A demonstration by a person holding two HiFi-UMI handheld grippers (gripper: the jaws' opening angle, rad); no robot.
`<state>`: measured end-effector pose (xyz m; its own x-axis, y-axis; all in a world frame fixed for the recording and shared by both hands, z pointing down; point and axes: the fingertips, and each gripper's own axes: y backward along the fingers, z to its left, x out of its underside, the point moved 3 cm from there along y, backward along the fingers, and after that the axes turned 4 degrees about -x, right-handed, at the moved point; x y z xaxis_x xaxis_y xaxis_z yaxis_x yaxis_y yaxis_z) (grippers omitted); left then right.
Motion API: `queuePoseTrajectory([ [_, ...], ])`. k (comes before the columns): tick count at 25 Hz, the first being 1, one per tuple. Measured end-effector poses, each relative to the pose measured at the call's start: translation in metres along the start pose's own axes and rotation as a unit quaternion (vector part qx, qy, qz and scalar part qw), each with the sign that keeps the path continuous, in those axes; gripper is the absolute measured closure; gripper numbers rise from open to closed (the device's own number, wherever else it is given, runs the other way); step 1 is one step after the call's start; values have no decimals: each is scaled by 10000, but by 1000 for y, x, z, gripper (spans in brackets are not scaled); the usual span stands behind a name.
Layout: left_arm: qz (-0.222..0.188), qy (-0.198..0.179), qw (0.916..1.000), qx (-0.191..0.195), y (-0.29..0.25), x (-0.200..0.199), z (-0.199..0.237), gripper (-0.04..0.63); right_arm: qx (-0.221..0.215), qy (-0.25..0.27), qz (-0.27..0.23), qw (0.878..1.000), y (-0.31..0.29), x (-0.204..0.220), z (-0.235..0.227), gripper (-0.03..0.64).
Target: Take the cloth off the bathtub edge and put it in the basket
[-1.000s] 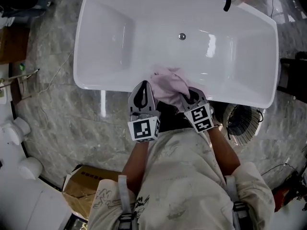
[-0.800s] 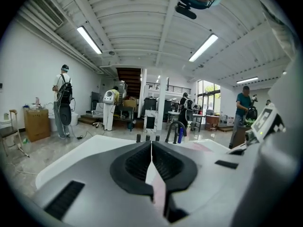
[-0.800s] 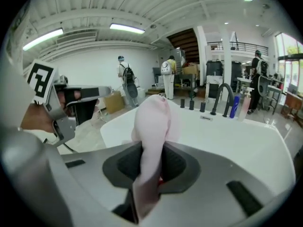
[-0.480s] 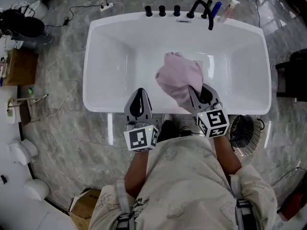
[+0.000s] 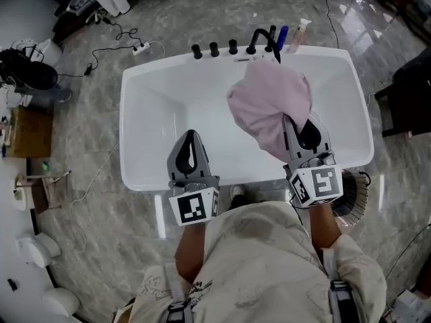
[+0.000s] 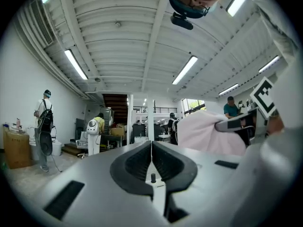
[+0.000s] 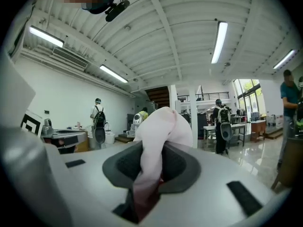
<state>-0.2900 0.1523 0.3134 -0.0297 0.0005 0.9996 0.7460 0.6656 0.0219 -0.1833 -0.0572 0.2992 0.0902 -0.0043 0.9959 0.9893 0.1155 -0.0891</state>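
A pink cloth (image 5: 269,106) hangs bunched in the air over the white bathtub (image 5: 126,140), off its edge. My right gripper (image 5: 296,123) is shut on the cloth's lower end. In the right gripper view the cloth (image 7: 163,126) is pinched between the dark pads and bulges out ahead of them. My left gripper (image 5: 189,136) hovers over the tub's near rim, shut and empty; in its own view the jaws (image 6: 151,143) meet, with the cloth (image 6: 201,131) off to the right. A round wire basket (image 5: 357,194) stands on the floor by the tub's near right corner, partly hidden behind my right gripper.
A black faucet with knobs (image 5: 259,42) and bottles (image 5: 298,31) line the tub's far rim. A power strip (image 5: 141,48) with cables lies on the marble floor. A wooden box (image 5: 30,130) stands at the left, dark furniture (image 5: 411,93) at the right. People stand far off.
Both grippers have risen. The right one has lifted the pink cloth off the tub's near edge and carried it up over the basin. The left stays shut and empty.
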Motion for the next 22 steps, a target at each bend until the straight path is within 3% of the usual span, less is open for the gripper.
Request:
queuePoseTrajectory([
  [4, -167, -89, 9996, 205, -13, -14, -1, 589, 388, -35, -288, 9988, 9, -17, -9, 546],
  [12, -379, 81, 9973, 631, -27, -24, 0, 589, 960, -4, -422, 9945, 17, -24, -10, 546],
  [22, -261, 157, 9900, 1380, -51, -11, -38, 589, 1578, -142, -414, 9865, 39, -20, -29, 546],
])
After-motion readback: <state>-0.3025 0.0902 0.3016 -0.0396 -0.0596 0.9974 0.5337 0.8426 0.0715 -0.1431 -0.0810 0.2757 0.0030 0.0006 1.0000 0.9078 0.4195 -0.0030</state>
